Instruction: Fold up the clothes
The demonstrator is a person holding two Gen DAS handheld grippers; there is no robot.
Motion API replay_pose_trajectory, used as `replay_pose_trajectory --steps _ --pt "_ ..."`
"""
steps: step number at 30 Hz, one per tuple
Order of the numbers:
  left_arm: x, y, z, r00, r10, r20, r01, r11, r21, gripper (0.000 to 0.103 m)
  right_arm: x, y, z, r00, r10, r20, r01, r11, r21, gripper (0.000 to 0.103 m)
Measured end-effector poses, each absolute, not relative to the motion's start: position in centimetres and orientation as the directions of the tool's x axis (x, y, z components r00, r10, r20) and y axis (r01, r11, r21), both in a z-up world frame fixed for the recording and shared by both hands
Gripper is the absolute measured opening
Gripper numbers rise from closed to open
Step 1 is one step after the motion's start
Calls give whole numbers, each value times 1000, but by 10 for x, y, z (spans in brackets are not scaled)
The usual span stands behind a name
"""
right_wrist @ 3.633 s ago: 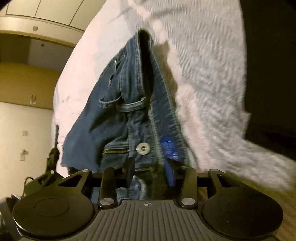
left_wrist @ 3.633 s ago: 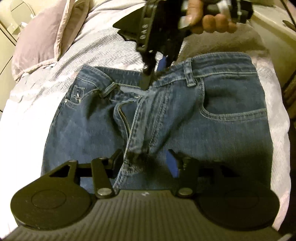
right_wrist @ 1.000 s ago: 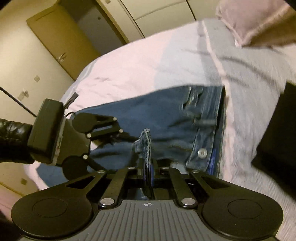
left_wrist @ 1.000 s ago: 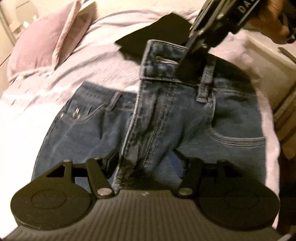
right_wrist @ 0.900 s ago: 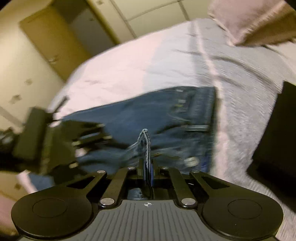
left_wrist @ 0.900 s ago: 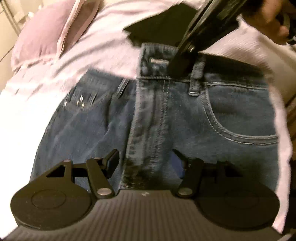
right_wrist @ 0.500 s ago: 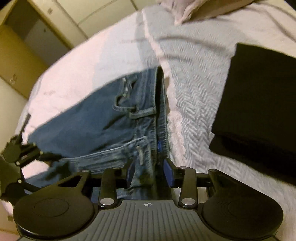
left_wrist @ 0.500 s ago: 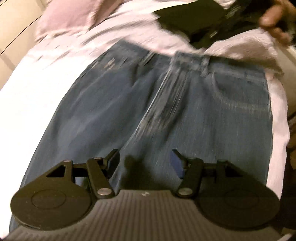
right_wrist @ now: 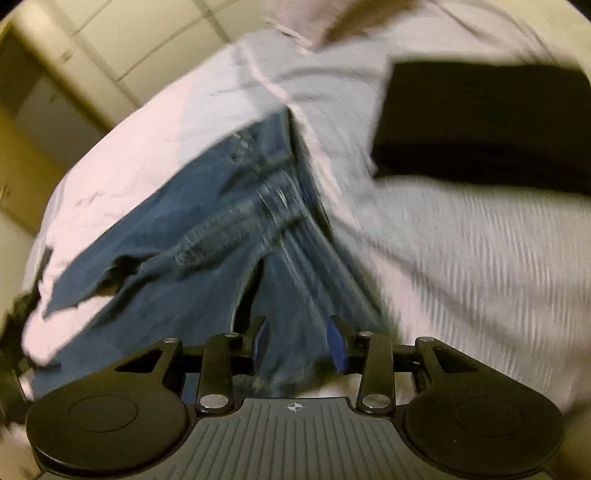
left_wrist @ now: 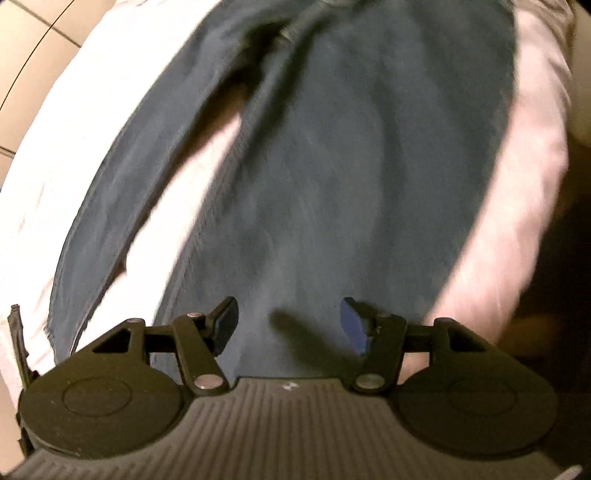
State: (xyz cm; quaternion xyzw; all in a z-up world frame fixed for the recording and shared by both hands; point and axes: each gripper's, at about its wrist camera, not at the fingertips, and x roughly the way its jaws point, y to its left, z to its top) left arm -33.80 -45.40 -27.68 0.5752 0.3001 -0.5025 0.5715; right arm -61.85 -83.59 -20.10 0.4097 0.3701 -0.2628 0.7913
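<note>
Blue jeans (left_wrist: 332, 177) lie spread on the pale bed (left_wrist: 92, 122); both views are blurred by motion. In the left wrist view the legs split, with a strip of bedding between them. My left gripper (left_wrist: 288, 326) is open and empty above the right leg. In the right wrist view the jeans (right_wrist: 207, 258) show the waistband and fly near the middle. My right gripper (right_wrist: 297, 345) is open and empty, with denim just beyond and between its fingers.
A folded black garment (right_wrist: 480, 125) lies on the grey herringbone blanket (right_wrist: 480, 266) at the upper right. A pink pillow (right_wrist: 306, 18) sits at the bed's head. Pale cupboard doors (right_wrist: 155, 33) stand behind. The bed's right edge (left_wrist: 532, 206) drops into darkness.
My right gripper let go of the waistband and the jeans dropped flat. My left gripper has drawn back along the legs, away from the waist. Both views have swung.
</note>
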Motion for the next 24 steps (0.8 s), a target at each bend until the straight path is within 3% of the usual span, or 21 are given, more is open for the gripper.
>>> replay_pose_trajectory --steps 11,24 --pt "-342 -403 -280 307 -222 -925 927 -150 344 58 -633 -850 -266 593 -167 -788 805 145 575 38" --pt "-328 -346 -269 362 -162 -918 928 -30 371 58 -643 -853 -283 635 -162 -755 771 76 632 37"
